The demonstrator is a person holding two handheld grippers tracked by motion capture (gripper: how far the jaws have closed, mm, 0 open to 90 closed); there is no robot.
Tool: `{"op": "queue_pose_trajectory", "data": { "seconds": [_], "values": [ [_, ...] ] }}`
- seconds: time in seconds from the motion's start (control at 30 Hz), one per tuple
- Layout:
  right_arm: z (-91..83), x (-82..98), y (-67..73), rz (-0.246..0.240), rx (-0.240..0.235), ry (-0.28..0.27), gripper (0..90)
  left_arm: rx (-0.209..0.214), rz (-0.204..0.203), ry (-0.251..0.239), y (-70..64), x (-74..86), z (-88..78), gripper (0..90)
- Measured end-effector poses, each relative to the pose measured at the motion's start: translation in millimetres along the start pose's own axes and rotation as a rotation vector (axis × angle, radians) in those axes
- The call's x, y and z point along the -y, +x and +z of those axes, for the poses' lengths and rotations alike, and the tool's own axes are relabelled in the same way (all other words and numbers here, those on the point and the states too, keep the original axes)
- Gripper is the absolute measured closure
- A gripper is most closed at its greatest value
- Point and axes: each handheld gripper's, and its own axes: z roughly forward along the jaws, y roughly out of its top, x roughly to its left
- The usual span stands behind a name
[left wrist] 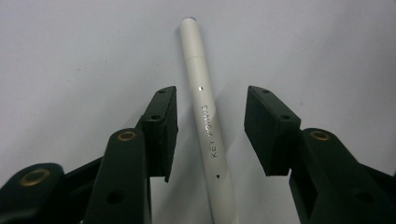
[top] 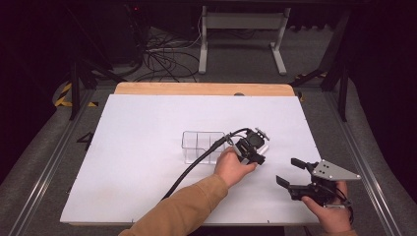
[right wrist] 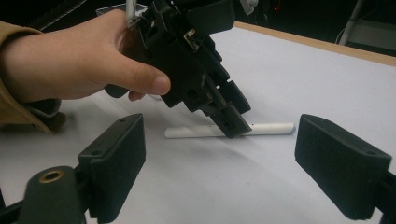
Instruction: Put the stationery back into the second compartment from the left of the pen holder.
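Note:
A white pen (left wrist: 205, 116) with grey lettering lies flat on the white table sheet (top: 147, 147). My left gripper (top: 256, 158) points down over it, held by a hand in a tan sleeve. Its jaws (left wrist: 210, 93) straddle the pen's barrel with a gap on each side, and neither pad touches it. In the right gripper view the pen (right wrist: 273, 128) lies crosswise behind the left gripper's tip (right wrist: 233, 125). My right gripper (top: 287, 171) rests near the table's front right, open and empty, facing the pen.
A clear plastic box (top: 201, 145) with compartments stands just left of the left gripper. The left gripper's cable (top: 192, 169) trails across the sheet toward the front. A wooden edge (top: 196, 88) runs along the back of the table.

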Motion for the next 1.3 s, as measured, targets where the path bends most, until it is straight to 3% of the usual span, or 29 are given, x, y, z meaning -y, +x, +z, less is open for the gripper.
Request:
{"op": "queue_pose_trajectory", "data": {
  "seconds": [0.57, 0.9, 1.3],
  "values": [
    [0.8, 0.8, 0.2, -0.004, -0.004, 0.005, 16.7, -0.028, -0.015, 0.021, -6.3, -1.5, 10.1, 67.5],
    [0.9, 1.2, -0.1, -0.003, -0.007, 0.006, 16.7, -0.041, -0.029, 0.018, -4.5, -6.7, 13.6, 69.4],
    [1.1, 1.5, -0.2, -0.003, -0.011, 0.006, 16.7, -0.053, -0.033, 0.033, -0.9, -9.1, 13.3, 78.4]
  ]
}}
